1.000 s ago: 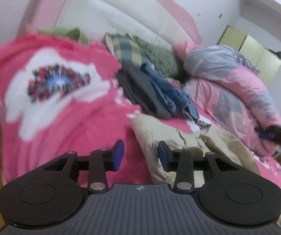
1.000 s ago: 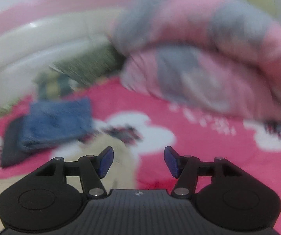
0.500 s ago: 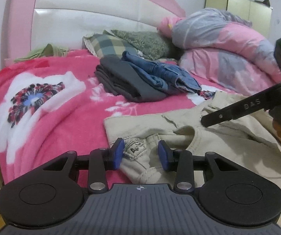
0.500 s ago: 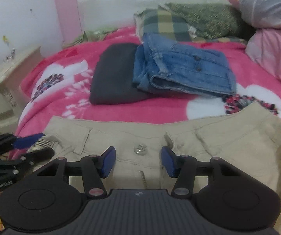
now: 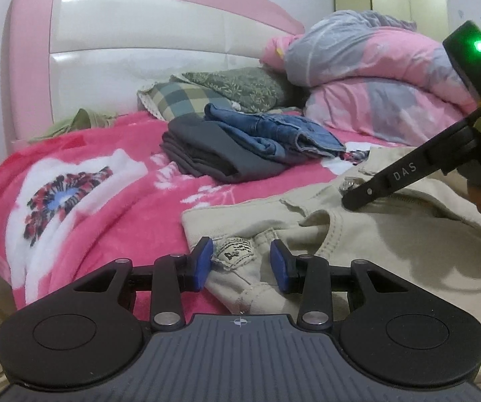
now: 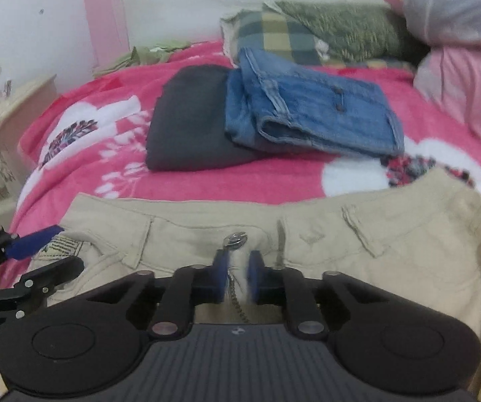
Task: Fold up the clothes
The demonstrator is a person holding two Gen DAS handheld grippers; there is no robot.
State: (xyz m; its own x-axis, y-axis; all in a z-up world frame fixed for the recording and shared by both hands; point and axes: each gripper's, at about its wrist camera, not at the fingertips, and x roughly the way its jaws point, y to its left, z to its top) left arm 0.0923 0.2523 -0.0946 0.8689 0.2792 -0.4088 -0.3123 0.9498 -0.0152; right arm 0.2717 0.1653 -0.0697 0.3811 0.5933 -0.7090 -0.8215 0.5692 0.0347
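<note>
Both tools worked the crumpled beige cotton trousers [image 6: 408, 251] spread on the pink flowered bed blanket [image 5: 106, 201]. Left tool [image 5: 241, 261] stood spread, its blue pads either side of the waistband label without pressing. Right tool [image 6: 237, 276] was closing on the fly below the metal button [image 6: 236, 238]. Only the right view showed the cream bedside cabinet [image 6: 9, 117]; only the left showed the yellow wardrobe [image 5: 408, 3].

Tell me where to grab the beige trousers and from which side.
Grip the beige trousers along the waistband, coming in from the near edge of the bed. They lie flat, waistband across, so it is the stiffest edge. The left gripper is at the labelled corner; the right gripper is closing on the fly below the button.
</note>
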